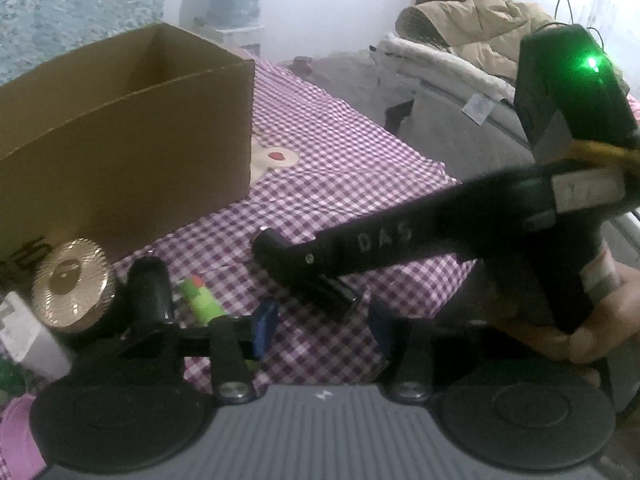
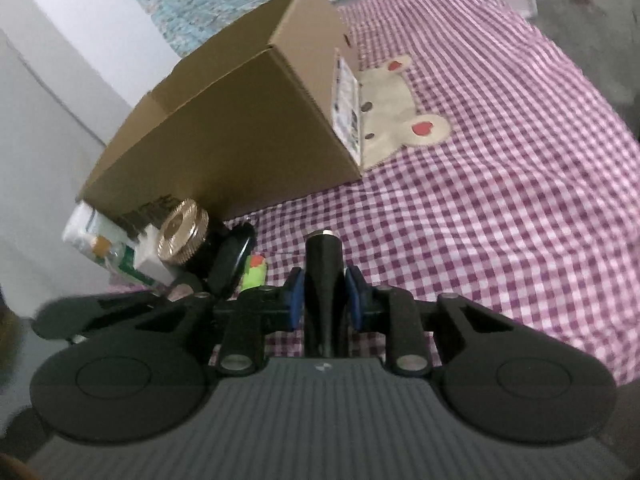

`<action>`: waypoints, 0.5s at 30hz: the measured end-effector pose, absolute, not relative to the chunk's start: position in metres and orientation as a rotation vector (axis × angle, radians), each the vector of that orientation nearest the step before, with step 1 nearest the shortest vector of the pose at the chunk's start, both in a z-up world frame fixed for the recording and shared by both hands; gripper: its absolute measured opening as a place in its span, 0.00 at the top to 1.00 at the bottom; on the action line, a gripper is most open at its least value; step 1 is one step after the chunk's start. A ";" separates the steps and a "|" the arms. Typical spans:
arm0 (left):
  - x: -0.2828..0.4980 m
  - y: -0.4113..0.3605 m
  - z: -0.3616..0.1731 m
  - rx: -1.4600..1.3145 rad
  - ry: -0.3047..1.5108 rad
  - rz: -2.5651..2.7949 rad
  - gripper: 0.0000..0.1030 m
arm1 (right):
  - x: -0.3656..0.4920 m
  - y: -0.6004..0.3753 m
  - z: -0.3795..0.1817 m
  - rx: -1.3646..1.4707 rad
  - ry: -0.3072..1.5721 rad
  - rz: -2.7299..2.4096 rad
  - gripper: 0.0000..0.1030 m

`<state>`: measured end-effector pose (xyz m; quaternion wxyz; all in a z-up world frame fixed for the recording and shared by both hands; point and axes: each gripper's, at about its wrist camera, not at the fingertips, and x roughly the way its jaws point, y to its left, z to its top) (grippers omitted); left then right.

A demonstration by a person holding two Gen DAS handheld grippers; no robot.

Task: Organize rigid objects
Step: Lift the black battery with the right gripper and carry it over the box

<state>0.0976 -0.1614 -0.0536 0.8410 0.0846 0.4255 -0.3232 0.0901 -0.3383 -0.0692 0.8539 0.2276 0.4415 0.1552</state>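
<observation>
My right gripper [image 2: 323, 294] is shut on a black tapered cylinder with a metal tip [image 2: 322, 276], held just above the checked cloth. In the left wrist view the right gripper [image 1: 320, 276] reaches in from the right with that black object [image 1: 334, 294] in its fingers. My left gripper [image 1: 322, 330] is open and empty, low over the cloth. An open cardboard box [image 1: 132, 152] stands at the left; it also shows in the right wrist view [image 2: 240, 128]. A gold-lidded jar [image 1: 72, 284], a black round object [image 1: 150, 290] and a green and orange item [image 1: 200, 298] lie beside the box.
A purple and white checked cloth [image 2: 500, 200] with a bear patch [image 2: 400, 108] covers the surface. A white and green carton [image 2: 116, 252] lies left of the jar. Coats and bedding [image 1: 472, 40] are piled at the far right. A pink object [image 1: 16, 432] sits at the lower left.
</observation>
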 end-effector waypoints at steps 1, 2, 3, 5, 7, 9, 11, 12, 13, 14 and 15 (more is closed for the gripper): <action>0.099 -0.162 -0.054 0.178 0.904 -0.684 0.46 | 0.091 -0.341 -0.070 0.501 0.935 0.327 0.80; 0.100 -0.163 -0.055 0.178 0.909 -0.686 0.46 | 0.092 -0.342 -0.071 0.520 0.941 0.330 0.80; 0.101 -0.163 -0.056 0.177 0.915 -0.684 0.46 | 0.093 -0.344 -0.072 0.536 0.946 0.333 0.80; 0.105 -0.165 -0.058 0.174 0.931 -0.677 0.46 | 0.094 -0.347 -0.074 0.577 0.963 0.349 0.80; 0.107 -0.164 -0.058 0.167 0.926 -0.670 0.46 | 0.095 -0.348 -0.077 0.619 0.983 0.373 0.80; 0.109 -0.163 -0.058 0.155 0.928 -0.666 0.46 | 0.094 -0.348 -0.080 0.644 0.992 0.387 0.80; 0.110 -0.163 -0.058 0.152 0.928 -0.658 0.49 | 0.093 -0.348 -0.079 0.651 0.992 0.388 0.80; 0.110 -0.162 -0.058 0.152 0.928 -0.656 0.50 | 0.092 -0.349 -0.080 0.657 0.993 0.389 0.80; 0.110 -0.162 -0.058 0.149 0.929 -0.653 0.51 | 0.092 -0.349 -0.080 0.662 0.992 0.391 0.80; 0.109 -0.162 -0.057 0.151 0.927 -0.651 0.54 | 0.092 -0.349 -0.080 0.667 0.991 0.392 0.80; 0.107 -0.162 -0.056 0.157 0.924 -0.648 0.58 | 0.092 -0.350 -0.080 0.670 0.990 0.392 0.80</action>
